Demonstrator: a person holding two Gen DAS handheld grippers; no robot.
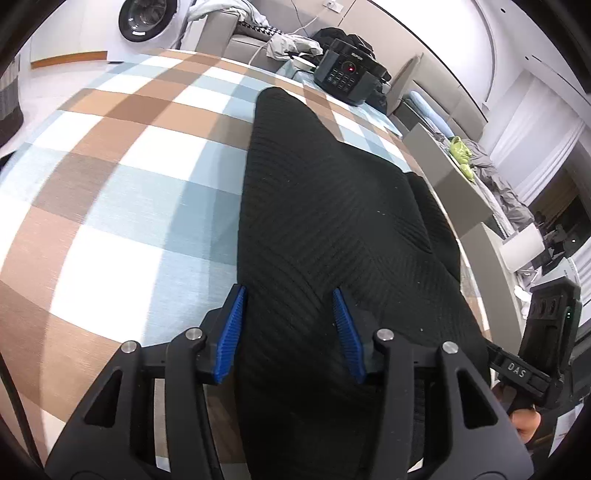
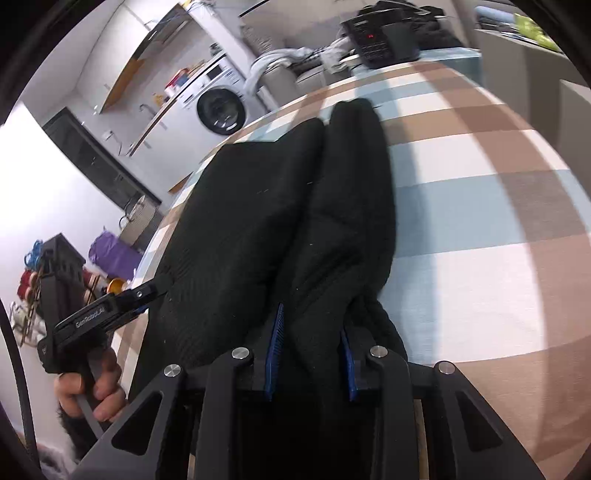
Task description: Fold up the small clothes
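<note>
A black ribbed knit garment (image 1: pixel 325 206) lies lengthwise on the checked tablecloth (image 1: pixel 122 192), folded into two long parts side by side in the right wrist view (image 2: pixel 295 206). My left gripper (image 1: pixel 290 295) stands open over the garment's near end, blue pads (image 1: pixel 232 332) either side of the cloth. My right gripper (image 2: pixel 314 325) is also open, with bunched fabric lying between its blue pads (image 2: pixel 275 347). The right gripper shows at the right edge of the left wrist view (image 1: pixel 535 354), and the left gripper shows at the left of the right wrist view (image 2: pixel 110 310).
A black appliance with a keypad (image 1: pixel 347 70) sits at the table's far end. A washing machine (image 2: pixel 219 110) and a sofa with piled clothes (image 1: pixel 229 18) stand beyond. Grey chairs (image 1: pixel 447 173) line the table's right side. The tablecloth (image 2: pixel 480 221) stretches right of the garment.
</note>
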